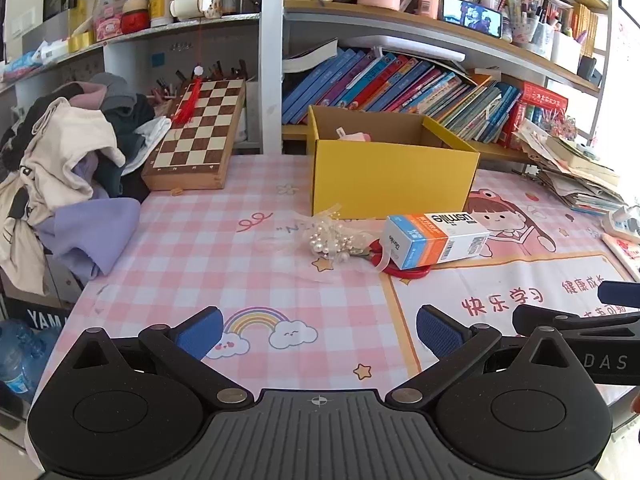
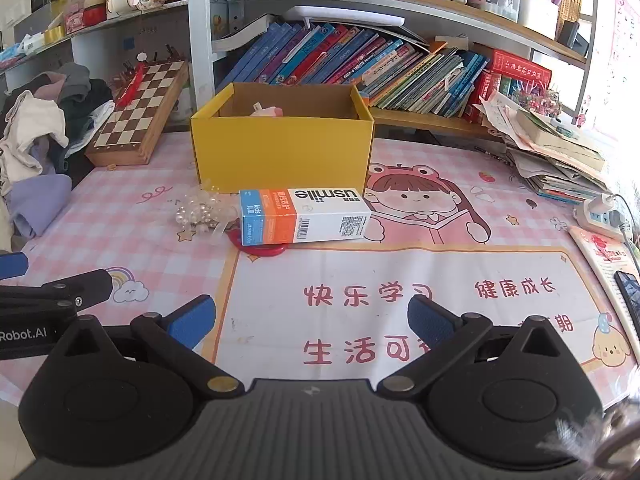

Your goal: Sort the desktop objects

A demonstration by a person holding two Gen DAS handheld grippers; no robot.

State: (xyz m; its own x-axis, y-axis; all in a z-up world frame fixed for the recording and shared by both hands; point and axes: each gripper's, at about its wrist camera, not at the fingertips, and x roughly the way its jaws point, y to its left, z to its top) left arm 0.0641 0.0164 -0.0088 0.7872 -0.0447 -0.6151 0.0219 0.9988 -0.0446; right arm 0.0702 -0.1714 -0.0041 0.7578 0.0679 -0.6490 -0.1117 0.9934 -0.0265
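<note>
Carton point(image 2: 306, 216) reading "usmile" and "kids" lies before yellow box point(image 2: 280, 152).

My left hand-held gripper point(image 1: 320, 330) is matt black plastic with ribbed blue pads point(image 1: 200, 332). The yellow box point(image 2: 280, 152) looks like smooth matt cardboard. The toothpaste carton point(image 2: 306, 216) is glossy printed paper. The chessboard point(image 1: 196, 136) is polished wood. The tabletop point(image 1: 192, 248) cover looks smooth.
</note>
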